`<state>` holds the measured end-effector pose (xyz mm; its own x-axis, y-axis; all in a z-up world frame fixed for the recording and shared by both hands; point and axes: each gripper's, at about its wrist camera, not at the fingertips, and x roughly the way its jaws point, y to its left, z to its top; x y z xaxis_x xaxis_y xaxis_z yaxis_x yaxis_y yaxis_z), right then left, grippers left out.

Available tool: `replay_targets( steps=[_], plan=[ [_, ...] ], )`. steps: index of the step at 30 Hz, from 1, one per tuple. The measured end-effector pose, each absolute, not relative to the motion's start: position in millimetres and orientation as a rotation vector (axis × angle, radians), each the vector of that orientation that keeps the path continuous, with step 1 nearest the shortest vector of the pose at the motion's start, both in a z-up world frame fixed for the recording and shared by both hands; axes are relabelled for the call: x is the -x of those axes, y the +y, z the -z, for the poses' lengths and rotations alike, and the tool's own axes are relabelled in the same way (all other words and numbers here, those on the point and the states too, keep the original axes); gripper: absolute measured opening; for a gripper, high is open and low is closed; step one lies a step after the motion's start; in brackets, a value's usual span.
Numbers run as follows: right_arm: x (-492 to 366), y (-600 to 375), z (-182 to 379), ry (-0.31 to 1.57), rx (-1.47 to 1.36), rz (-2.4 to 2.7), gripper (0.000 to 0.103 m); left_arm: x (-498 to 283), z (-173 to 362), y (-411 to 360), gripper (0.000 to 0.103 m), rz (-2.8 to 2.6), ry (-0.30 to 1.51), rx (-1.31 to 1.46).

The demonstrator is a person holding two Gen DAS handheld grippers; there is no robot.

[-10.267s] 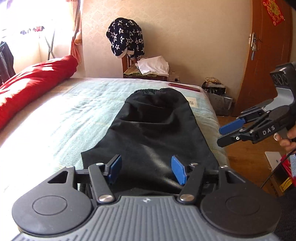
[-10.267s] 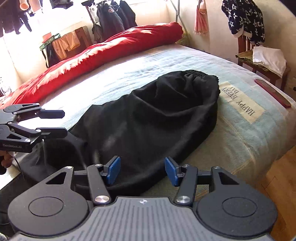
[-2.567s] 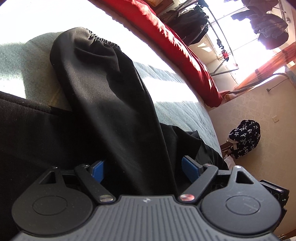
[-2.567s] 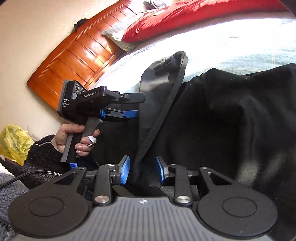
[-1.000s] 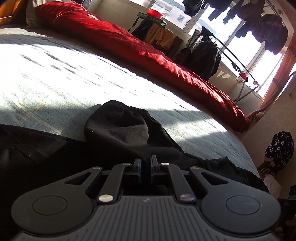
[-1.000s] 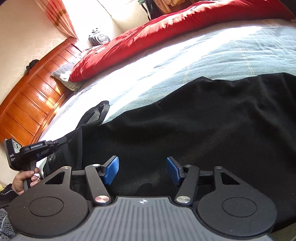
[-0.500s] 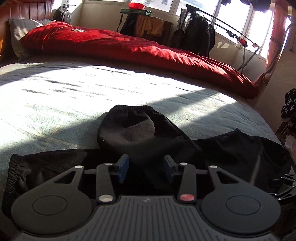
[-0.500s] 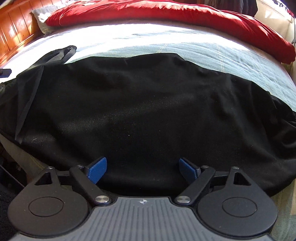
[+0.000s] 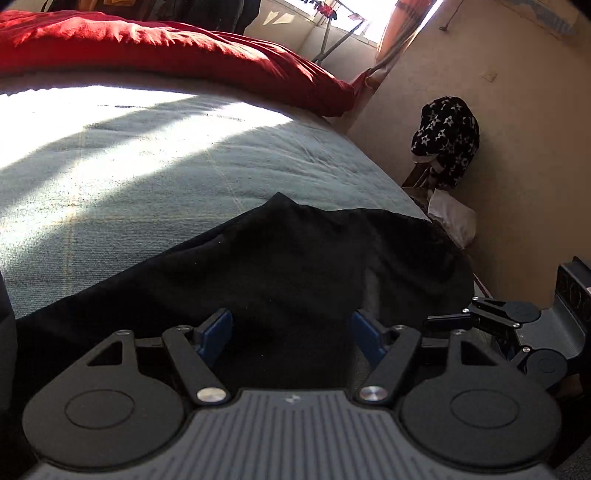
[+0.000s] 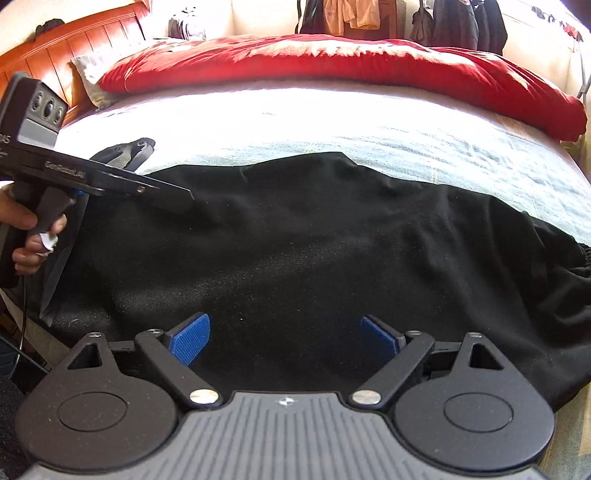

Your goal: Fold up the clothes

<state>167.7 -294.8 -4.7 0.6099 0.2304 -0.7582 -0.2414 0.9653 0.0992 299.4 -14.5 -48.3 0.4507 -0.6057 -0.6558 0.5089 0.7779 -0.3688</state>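
A black garment (image 10: pixel 314 236) lies spread across the pale blue bed cover (image 10: pixel 406 125), with an elastic hem at its right end. My right gripper (image 10: pixel 285 339) hovers over its near edge with jaws wide open and nothing pinched. My left gripper (image 9: pixel 290 334) is over the same black garment (image 9: pixel 295 266); its jaws are opening, and cloth lies below them without being pressed by the blue pads (image 9: pixel 216 330). In the right wrist view the left gripper (image 10: pixel 183 195) reaches in from the left, held by a hand (image 10: pixel 26 229). The right gripper (image 9: pixel 432 321) shows at the far right of the left wrist view.
A red duvet (image 10: pixel 332 62) runs along the far side of the bed, with a wooden headboard (image 10: pixel 55 48) at the left. Past the bed's end stands a chair with a star-patterned garment (image 9: pixel 447 136) and a white cloth (image 9: pixel 452 218). Clothes hang by the window (image 10: pixel 461 22).
My left gripper went from shut to open, let the folded leg go and swung right along the garment toward the right gripper. My right gripper opened wider and turned to face across the bed.
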Motion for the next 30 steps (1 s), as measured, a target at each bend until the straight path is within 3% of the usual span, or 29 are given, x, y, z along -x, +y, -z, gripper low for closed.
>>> replay_targets(
  steps=[2, 6, 11, 16, 21, 26, 30],
  plan=[
    [-165, -303, 6, 0.872, -0.003, -0.251, 0.092, -309, 54, -8, 0.056, 0.580, 0.851, 0.094],
    [-158, -316, 5, 0.849, -0.059, -0.246, 0.092, -310, 38, 11, 0.062, 0.569, 0.869, 0.180],
    [-159, -322, 5, 0.824, -0.117, -0.251, 0.092, -304, 16, -32, 0.072, 0.789, 0.812, 0.104],
    [-157, -322, -1, 0.802, -0.108, -0.253, 0.092, -322, 42, -62, 0.071, 0.751, 0.853, 0.000],
    [-152, -332, -4, 0.791, -0.120, -0.229, 0.092, -341, 40, -49, 0.062, 0.581, 0.820, -0.010],
    [-150, -342, -3, 0.784, -0.154, -0.220, 0.092, -326, 14, -52, 0.071, 0.758, 0.758, 0.045],
    [-153, -344, -1, 0.782, -0.159, -0.213, 0.092, -325, 27, -82, 0.074, 0.878, 0.809, 0.024]
  ],
)
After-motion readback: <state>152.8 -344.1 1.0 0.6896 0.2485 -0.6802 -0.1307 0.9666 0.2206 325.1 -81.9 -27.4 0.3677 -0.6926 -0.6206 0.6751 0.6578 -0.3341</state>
